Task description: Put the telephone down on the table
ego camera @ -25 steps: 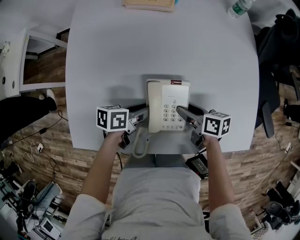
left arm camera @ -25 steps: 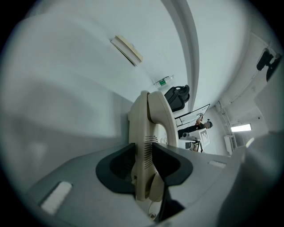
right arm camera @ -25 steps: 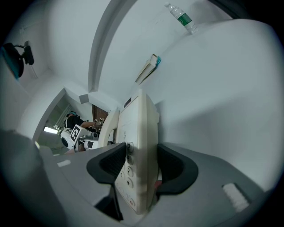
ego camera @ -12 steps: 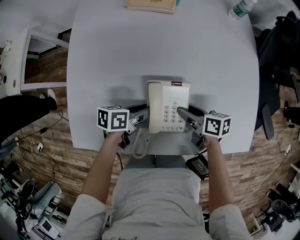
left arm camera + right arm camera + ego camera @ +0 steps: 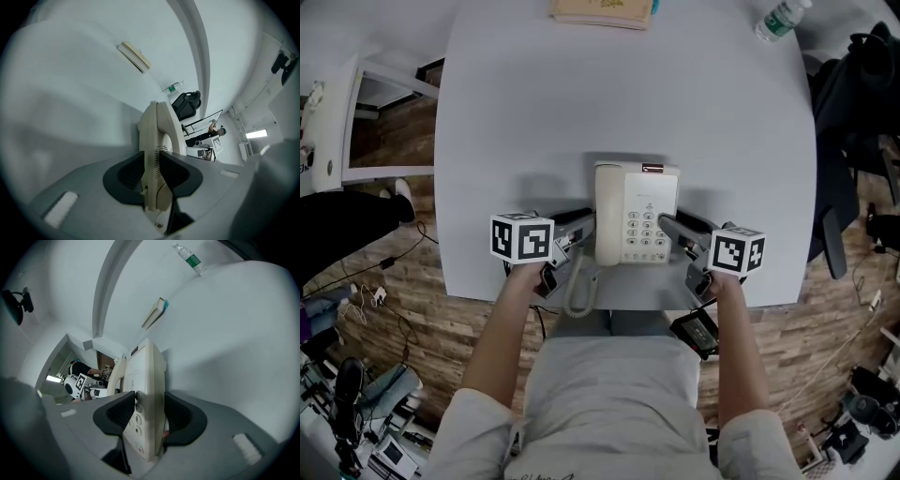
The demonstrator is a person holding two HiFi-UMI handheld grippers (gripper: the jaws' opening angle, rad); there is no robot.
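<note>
Plainly boxy, smooth cream-plastic telephone (image 5: 637,202)

1. The left gripper (image 5: 151,172) has just been closing its dark jaws, which now press either side of the cream telephone (image 5: 158,133).
2. The telephone rests on a white table (image 5: 70,117).
3. A tan book (image 5: 134,56) lies well beyond it.

A pale grey table (image 5: 628,94) with rounded corners fills the head view from the centre up to 12 o'clock. Wood-plank floor (image 5: 422,319) shows around it at 8 and 4 o'clock, and loose cables (image 5: 370,281) lie on it at 8 o'clock. A white cabinet (image 5: 337,122) stands at 10 o'clock and a black office chair (image 5: 853,122) at 3 o'clock. In the left gripper view, a white wall (image 5: 225,56) shows at 1 o'clock and a bright rectangular light panel (image 5: 257,134) glows at 3 o'clock.
</note>
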